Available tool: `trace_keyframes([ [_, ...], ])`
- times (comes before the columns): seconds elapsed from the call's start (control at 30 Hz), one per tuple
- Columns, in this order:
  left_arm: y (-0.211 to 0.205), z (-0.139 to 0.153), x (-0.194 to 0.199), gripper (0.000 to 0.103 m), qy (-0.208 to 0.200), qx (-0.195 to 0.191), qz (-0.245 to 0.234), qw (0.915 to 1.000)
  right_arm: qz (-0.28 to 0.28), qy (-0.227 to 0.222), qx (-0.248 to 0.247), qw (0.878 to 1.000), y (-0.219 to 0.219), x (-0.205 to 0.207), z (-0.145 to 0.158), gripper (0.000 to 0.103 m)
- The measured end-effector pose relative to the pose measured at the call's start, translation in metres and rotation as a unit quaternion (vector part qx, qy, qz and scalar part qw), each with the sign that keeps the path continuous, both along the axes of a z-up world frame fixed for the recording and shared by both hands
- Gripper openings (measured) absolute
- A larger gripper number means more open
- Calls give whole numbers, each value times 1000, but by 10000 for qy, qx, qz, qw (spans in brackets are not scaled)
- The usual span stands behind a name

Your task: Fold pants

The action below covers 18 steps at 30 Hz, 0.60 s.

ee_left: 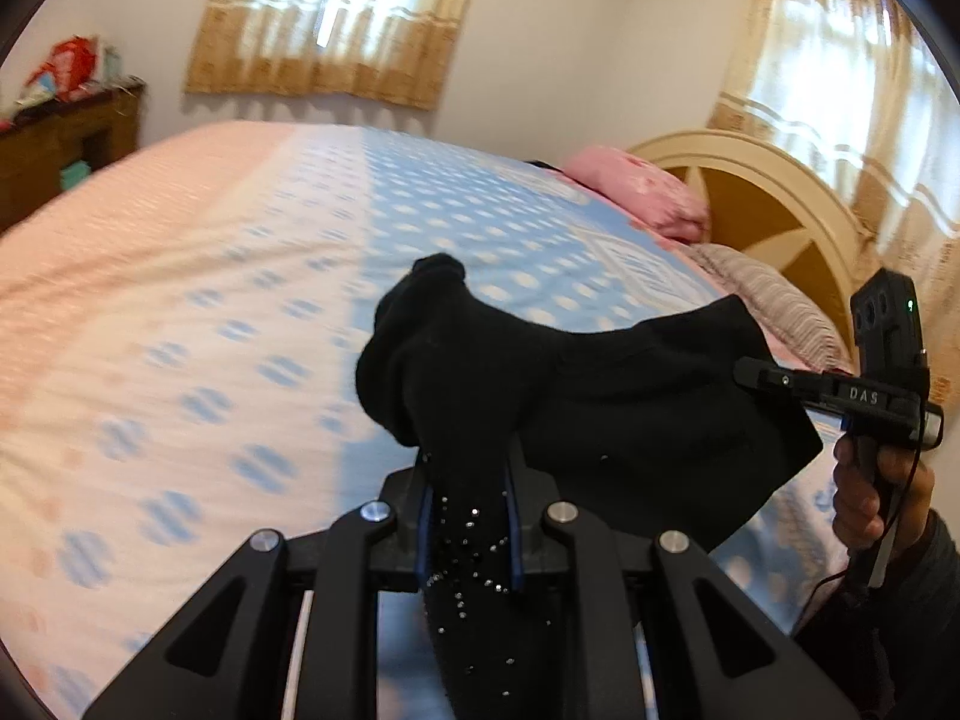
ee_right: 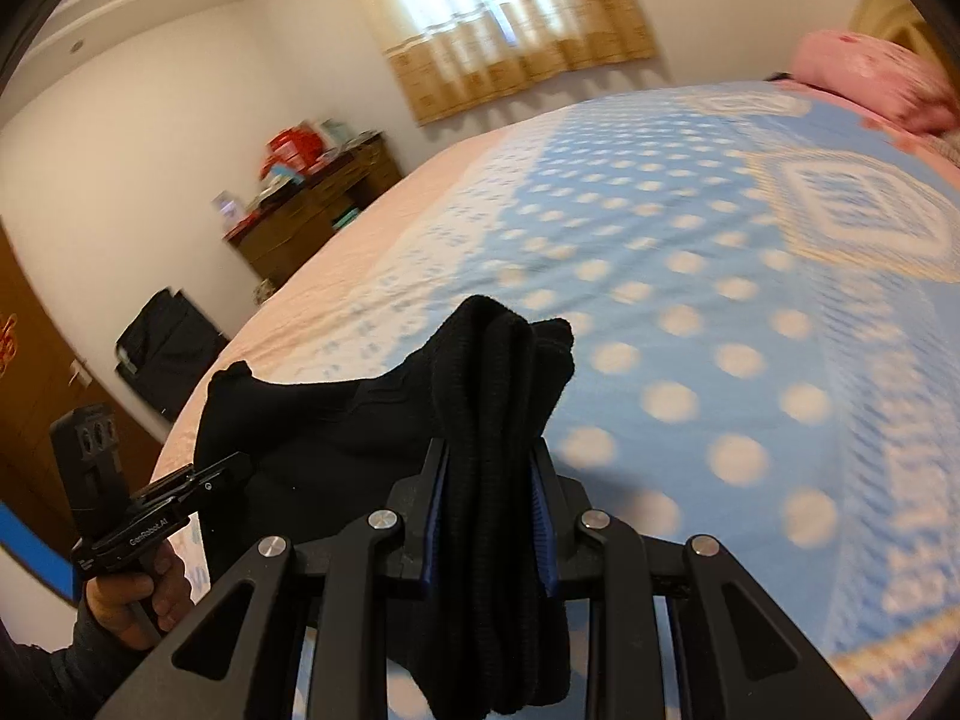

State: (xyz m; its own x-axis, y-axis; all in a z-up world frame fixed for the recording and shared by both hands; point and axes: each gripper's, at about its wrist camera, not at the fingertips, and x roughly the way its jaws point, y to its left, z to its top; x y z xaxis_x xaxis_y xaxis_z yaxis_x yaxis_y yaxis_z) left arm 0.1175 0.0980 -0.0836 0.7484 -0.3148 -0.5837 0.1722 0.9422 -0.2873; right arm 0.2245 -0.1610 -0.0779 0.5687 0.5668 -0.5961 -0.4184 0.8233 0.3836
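The black pants hang stretched in the air between my two grippers, above the bed. My left gripper is shut on a bunched end of the pants that carries small sparkling studs. My right gripper is shut on a thick ribbed bunch of the pants. The right gripper also shows at the right edge of the left wrist view, and the left gripper at the lower left of the right wrist view. The cloth sags between them.
Below lies a bed with a blue, white and pink patterned cover. A pink pillow and a cream headboard are at its head. A brown dresser with clutter and a black bag stand by the wall.
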Motion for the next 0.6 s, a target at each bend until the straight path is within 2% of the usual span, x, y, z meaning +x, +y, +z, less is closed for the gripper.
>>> trace_keyframes([
  [0.23,46,8,-4,19,-74,223,649,9976,575,-23,65,9983,70,37,5,26],
  [0.6,82,8,-4,19,-117,443,1229,9914,994,9,63,9950,136,64,4,26],
])
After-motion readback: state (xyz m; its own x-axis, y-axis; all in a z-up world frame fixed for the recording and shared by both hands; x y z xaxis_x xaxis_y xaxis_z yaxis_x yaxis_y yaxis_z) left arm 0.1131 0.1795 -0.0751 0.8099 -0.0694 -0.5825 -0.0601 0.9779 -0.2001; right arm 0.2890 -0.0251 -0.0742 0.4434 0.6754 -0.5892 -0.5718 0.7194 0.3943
